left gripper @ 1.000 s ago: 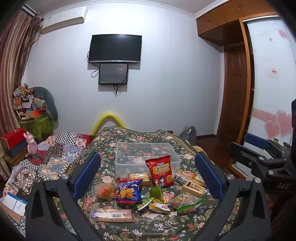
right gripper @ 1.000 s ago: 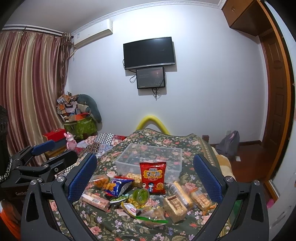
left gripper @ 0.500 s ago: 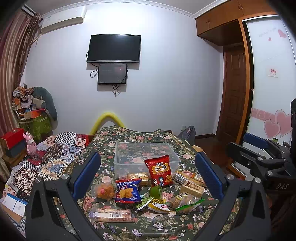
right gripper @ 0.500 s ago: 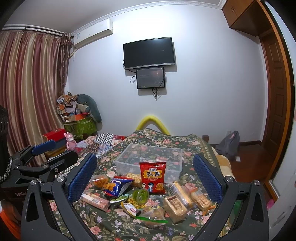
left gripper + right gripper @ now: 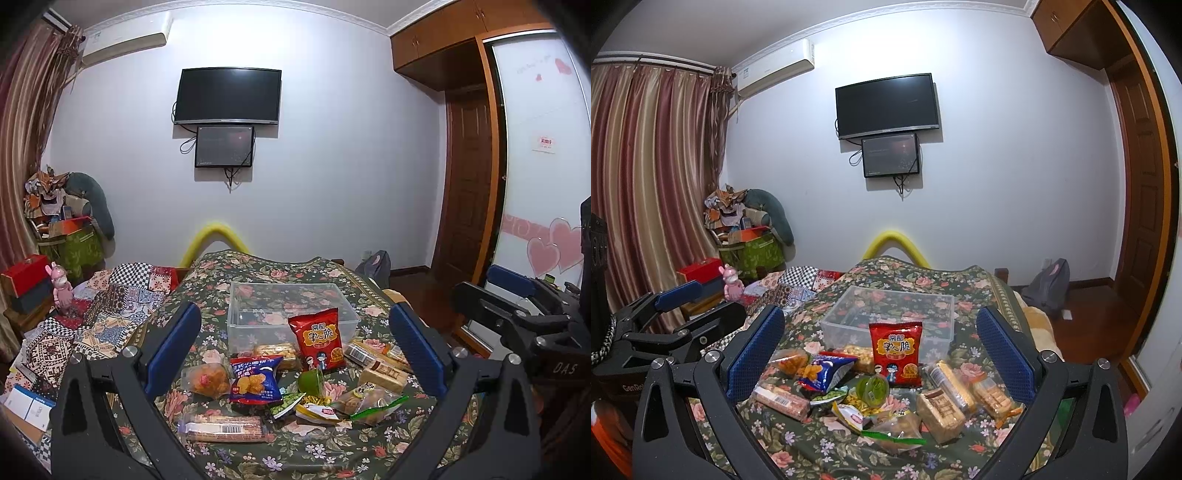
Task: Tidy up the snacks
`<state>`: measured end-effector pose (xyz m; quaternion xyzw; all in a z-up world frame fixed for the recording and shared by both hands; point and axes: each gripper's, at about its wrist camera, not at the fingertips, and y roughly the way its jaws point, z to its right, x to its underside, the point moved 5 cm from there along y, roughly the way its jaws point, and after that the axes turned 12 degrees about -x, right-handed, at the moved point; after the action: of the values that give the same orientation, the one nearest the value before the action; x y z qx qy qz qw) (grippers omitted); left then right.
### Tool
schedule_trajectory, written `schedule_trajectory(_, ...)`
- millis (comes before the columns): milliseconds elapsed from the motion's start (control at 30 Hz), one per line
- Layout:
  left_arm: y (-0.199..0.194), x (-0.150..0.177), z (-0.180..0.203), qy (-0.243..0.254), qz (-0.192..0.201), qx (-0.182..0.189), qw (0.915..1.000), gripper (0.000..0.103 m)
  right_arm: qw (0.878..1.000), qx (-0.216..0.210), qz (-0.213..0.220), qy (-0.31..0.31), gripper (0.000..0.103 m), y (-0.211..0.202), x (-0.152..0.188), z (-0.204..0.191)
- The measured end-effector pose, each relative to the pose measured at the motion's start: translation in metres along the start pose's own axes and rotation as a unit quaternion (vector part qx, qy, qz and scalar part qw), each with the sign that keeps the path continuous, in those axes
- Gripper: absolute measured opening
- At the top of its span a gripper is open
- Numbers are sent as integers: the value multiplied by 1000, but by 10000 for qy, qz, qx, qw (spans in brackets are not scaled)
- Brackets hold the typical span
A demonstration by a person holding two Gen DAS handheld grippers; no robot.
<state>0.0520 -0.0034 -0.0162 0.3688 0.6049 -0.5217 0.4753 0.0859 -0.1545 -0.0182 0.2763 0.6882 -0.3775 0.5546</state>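
Several snack packs lie on a floral bedspread in front of an empty clear plastic box. A red bag leans upright against the box. Before it lie a blue chip bag, a green jelly cup, a long biscuit pack and wafer packs. The same box and red bag show in the right wrist view. My left gripper is open and empty, held above the snacks. My right gripper is open and empty too.
A patchwork quilt and a pink toy lie left of the bed. Boxes and bags are piled in the far left corner. A wooden door and a wardrobe stand at the right. A backpack sits on the floor.
Both grippers have stayed open and almost still. The left wrist view has shifted only slightly. The snacks have not moved.
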Motion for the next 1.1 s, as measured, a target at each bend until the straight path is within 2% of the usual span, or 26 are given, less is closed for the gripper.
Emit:
schedule_trajectory(433,6,1,2,7,-43,101,9999,102,10000,-8,-28,72,103,1,3,3)
schedule_trajectory(533,12,3,1,31,-111,75,9999,94,9999,23,-76,84,102,4,7,6)
schedule_trajectory(633,23,9,-1,66,-318,115,9994,85,9997,41,-169,148,99,9,11,13)
schedule_trajectory(767,40,22,-10,104,-568,48,9983,82,9990,120,-360,244,96,17,21,29)
schedule_trajectory(900,60,40,-23,151,-877,-63,9960,77,9971,224,-628,361,88,27,35,48)
schedule_trajectory(967,72,51,-33,141,-1067,-151,9941,73,9954,286,-804,433,86,33,44,60)
schedule_trajectory(1100,99,72,-57,56,-1482,-355,9883,73,9910,425,-1136,564,79,43,60,82)
